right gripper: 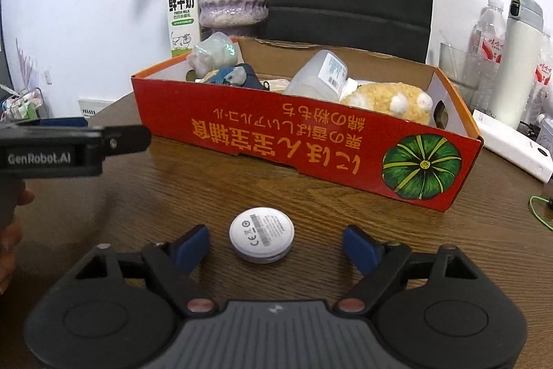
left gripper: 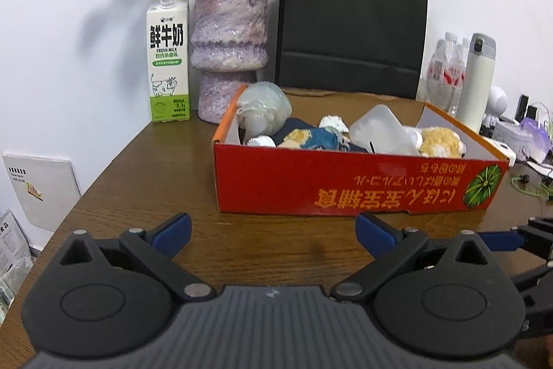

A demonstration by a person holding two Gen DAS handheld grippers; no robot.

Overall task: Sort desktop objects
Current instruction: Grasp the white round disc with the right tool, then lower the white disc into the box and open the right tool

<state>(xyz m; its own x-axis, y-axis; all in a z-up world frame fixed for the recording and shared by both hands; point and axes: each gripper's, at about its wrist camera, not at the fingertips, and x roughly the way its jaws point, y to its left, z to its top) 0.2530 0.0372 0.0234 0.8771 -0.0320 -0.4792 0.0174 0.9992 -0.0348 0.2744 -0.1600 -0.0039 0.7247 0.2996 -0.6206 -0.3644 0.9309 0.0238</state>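
Between the right gripper's (right gripper: 276, 246) open jaws, a smooth round white disc (right gripper: 261, 234); left gripper's (left gripper: 273, 236) jaws open.

My left tongs (left gripper: 273, 230) and right tongs (right gripper: 276, 246) are built alike: a ribbed dark grey body, two rounded black housings with circular recesses, black link arms pinned with silvery rivets, triangular cut-outs, and blue pads (right gripper: 191, 248) on the tips. From the right camera, the left unit's black side bar reads "GenRobot.AI" in pale letters.

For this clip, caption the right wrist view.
Right gripper open around a white round disc on the table, before the red box.
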